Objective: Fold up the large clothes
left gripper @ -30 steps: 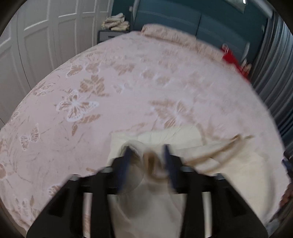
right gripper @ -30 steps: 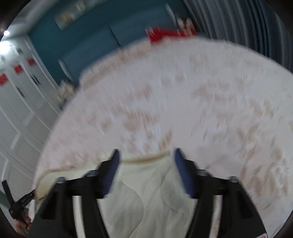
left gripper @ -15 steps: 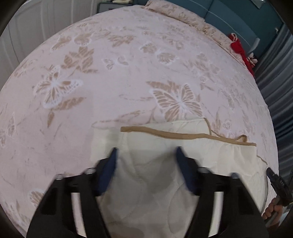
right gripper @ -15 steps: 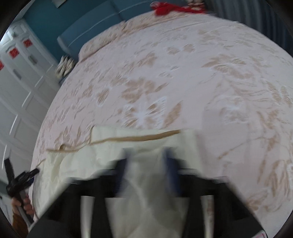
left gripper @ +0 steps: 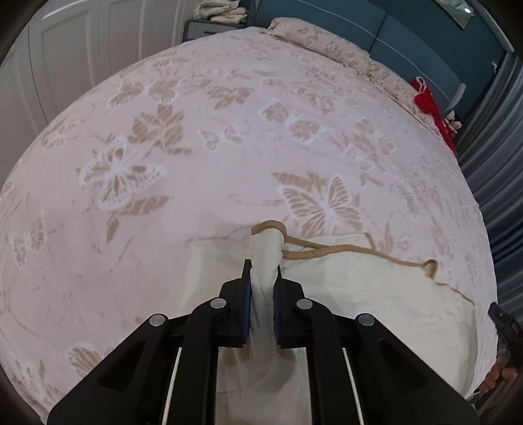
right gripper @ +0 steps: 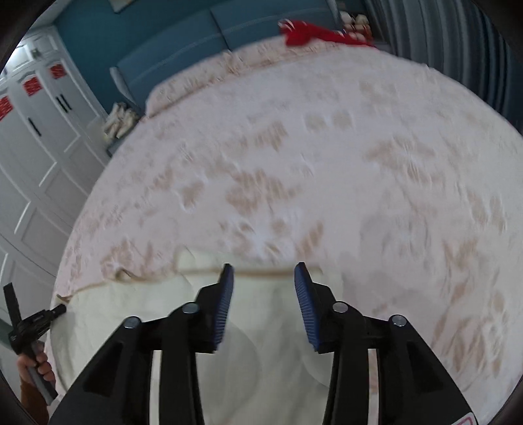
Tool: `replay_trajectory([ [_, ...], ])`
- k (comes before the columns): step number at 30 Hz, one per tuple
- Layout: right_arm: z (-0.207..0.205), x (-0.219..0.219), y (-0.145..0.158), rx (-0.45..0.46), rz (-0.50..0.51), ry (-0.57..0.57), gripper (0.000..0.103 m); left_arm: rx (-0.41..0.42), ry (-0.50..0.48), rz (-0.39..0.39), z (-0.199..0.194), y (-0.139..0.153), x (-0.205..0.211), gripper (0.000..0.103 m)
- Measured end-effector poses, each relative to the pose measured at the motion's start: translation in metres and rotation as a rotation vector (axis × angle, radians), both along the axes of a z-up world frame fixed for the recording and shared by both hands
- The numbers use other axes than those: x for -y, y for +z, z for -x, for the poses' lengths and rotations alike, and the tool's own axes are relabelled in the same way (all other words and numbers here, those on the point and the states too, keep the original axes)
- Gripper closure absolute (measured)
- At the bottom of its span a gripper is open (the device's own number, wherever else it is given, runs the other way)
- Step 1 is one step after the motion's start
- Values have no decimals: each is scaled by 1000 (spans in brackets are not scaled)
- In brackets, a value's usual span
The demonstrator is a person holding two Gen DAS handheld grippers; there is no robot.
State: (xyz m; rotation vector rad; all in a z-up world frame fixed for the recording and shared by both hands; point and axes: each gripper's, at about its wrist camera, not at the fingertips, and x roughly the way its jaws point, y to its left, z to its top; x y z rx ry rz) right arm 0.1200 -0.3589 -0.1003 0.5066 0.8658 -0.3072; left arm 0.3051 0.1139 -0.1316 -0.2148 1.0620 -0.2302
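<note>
A cream quilted garment (left gripper: 376, 294) with tan trim (left gripper: 359, 250) lies on the pink butterfly bedspread (left gripper: 228, 130) at the near edge. My left gripper (left gripper: 264, 264) is shut on a bunched-up fold of the garment's far edge, which sticks out past the fingertips. In the right wrist view, which is blurred, the same garment (right gripper: 268, 353) spreads under my right gripper (right gripper: 264, 271). Its jaws are opening, apart over the trimmed edge, with the cloth lying flat below and not pinched. The other hand-held gripper (right gripper: 32, 323) shows at the left border.
Pillows (left gripper: 327, 42) line the bed's far end against a blue headboard (left gripper: 408, 36). A red cloth (left gripper: 428, 104) lies at the far right corner. A nightstand with folded cloths (left gripper: 219, 13) and white wardrobe doors (right gripper: 32, 163) stand left. Grey curtains (left gripper: 497, 163) hang right.
My left jaws closed on the garment's far edge and gathered it into a raised bunch. My right jaws went narrow and now stand apart again; both views shifted.
</note>
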Motion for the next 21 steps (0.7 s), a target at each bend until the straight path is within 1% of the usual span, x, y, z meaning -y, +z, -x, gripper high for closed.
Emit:
replay_trajectory([
  [1,1,2,-11,-30,6,-10,56,-12,5,-3,0,-8,-1,93],
  [2,1,4,-18,-47,5,-16,54,-18,8,-7,-1,-12,-2,93],
  [3,-1,7,-30,-72,-17,-24,53,-20,10,-10,0,-15,-2,93],
  [4,-3,9,-34,-81,-37,-24,57,-19,11,-15,1,-17,-1,93],
  [5,-5,10,-41,-88,-69,-19,64,-17,12,-21,1,-17,0,93],
  [6,-7,9,-44,-85,-84,-2,87,-8,14,-28,2,-15,1,94],
  [7,-10,5,-42,-76,-87,24,92,9,16,-27,3,-8,1,95],
  [8,-10,3,-34,-55,-76,29,94,24,19,-24,5,-2,0,95],
  [9,-9,2,-24,-19,-67,31,95,52,23,-4,7,11,-3,95],
  [10,-8,2,-11,24,-61,27,95,81,27,25,8,25,-7,95],
  [11,-5,4,8,90,-62,22,96,105,26,47,8,37,-10,95],
  [13,-4,3,33,165,-28,11,96,145,32,45,6,52,-11,95],
  [14,-5,3,38,180,-3,4,96,167,31,18,3,57,-7,95],
  [15,-8,3,40,182,25,-4,96,167,22,-1,-2,56,-3,95],
  [16,-14,4,32,157,35,-10,96,152,15,-11,-7,50,1,95],
  [17,-18,6,24,130,37,-16,96,122,13,-27,-14,38,6,95],
  [19,-30,9,-11,36,22,-38,96,56,9,-84,-24,6,17,95],
  [20,-34,11,-31,-15,15,-50,96,35,10,-95,-26,-5,18,95],
  [21,-33,13,-40,-35,8,-54,96,14,14,-107,-26,-18,19,94],
])
